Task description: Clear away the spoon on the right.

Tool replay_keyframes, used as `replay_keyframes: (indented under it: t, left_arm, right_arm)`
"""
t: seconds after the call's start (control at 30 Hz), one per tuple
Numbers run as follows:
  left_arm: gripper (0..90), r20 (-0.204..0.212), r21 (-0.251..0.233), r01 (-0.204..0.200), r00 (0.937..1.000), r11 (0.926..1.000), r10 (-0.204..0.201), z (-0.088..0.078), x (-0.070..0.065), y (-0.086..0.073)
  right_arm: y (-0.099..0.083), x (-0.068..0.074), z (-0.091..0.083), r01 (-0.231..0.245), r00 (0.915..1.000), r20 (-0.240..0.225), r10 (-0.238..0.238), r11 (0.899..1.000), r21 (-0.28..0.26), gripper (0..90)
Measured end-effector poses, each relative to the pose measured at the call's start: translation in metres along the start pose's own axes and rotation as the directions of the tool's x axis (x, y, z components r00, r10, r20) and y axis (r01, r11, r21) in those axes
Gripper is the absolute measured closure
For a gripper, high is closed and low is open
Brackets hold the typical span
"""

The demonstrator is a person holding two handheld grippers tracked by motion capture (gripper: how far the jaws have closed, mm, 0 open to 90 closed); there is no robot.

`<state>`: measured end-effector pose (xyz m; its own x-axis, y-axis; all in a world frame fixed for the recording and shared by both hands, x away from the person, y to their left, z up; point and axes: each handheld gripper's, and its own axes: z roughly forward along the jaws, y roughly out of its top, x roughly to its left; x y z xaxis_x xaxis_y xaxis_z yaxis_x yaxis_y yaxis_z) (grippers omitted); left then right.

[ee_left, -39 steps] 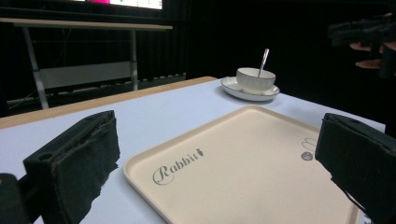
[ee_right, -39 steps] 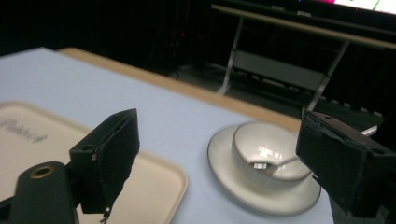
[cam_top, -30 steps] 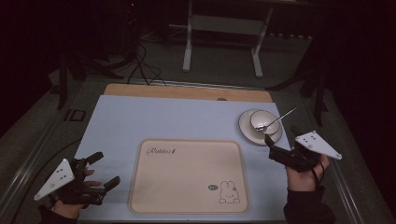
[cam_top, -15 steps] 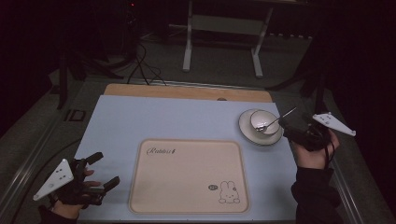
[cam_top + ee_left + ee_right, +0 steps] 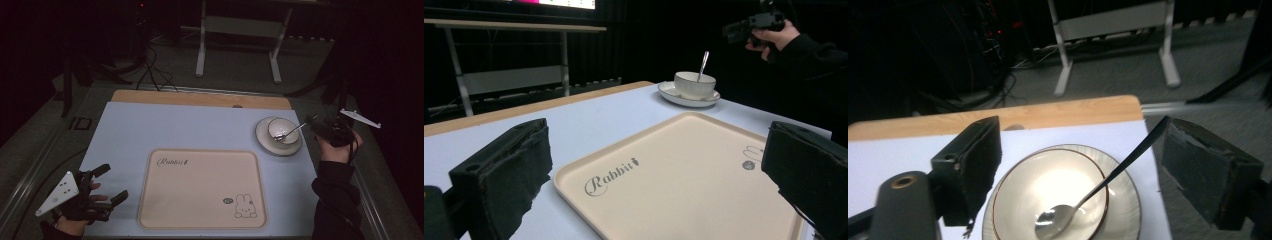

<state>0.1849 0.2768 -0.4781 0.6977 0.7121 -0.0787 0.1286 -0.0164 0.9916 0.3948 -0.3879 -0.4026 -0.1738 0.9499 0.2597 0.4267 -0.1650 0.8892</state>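
Since the earlier frame my right gripper (image 5: 314, 121) has gone up and away to the right of the bowl (image 5: 283, 130), jaws apart, holding nothing. A spoon (image 5: 1088, 196) leans in the bowl, which stands on a saucer (image 5: 265, 141). My left gripper (image 5: 109, 184) rests wide apart beside the tray (image 5: 200, 190).

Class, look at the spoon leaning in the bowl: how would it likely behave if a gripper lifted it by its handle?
The spoon looks like thin, shiny metal, so probably stiff, light and slippery. Only its handle tip clears the bowl rim, so it may pivot or slide. The bowl sits loose on a saucer and could shift.
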Motion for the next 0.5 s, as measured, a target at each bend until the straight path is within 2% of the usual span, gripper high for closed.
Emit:
replay_keyframes:
  t: [0.1,0.2,0.27,0.33,0.47,0.5]
  left_arm:
    - [0.0,0.001,0.0,-0.002,1.0,1.0,0.002,-0.001,-0.001,0.0]
    - [0.0,-0.002,0.004,-0.001,1.0,1.0,0.001,-0.001,0.0,0.0]
    - [0.0,-0.004,0.005,0.001,1.0,1.0,-0.001,-0.001,0.0,0.0]
    - [0.0,-0.006,0.007,0.0,1.0,1.0,0.0,-0.001,-0.001,-0.001]
    - [0.0,-0.007,0.01,-0.008,0.9999,0.9999,0.008,-0.002,-0.002,-0.001]
    - [0.0,-0.008,0.011,-0.007,0.9999,0.9999,0.007,-0.003,-0.002,-0.001]
  right_arm:
    - [0.0,-0.01,0.01,-0.053,0.9986,-0.003,0.053,0.999,0.013,21.2]
    - [-0.001,-0.019,0.019,-0.072,0.9972,0.022,0.071,0.997,0.027,23.9]
    - [-0.003,-0.025,0.024,-0.108,0.9941,0.017,0.107,0.993,0.046,28.0]
    - [-0.004,-0.03,0.029,-0.118,0.9929,0.023,0.117,0.991,0.061,30.6]
    - [-0.005,-0.042,0.037,-0.181,0.9834,0.0,0.182,0.981,0.076,32.6]
    - [-0.005,-0.044,0.039,-0.192,0.9811,-0.004,0.193,0.978,0.077,35.9]
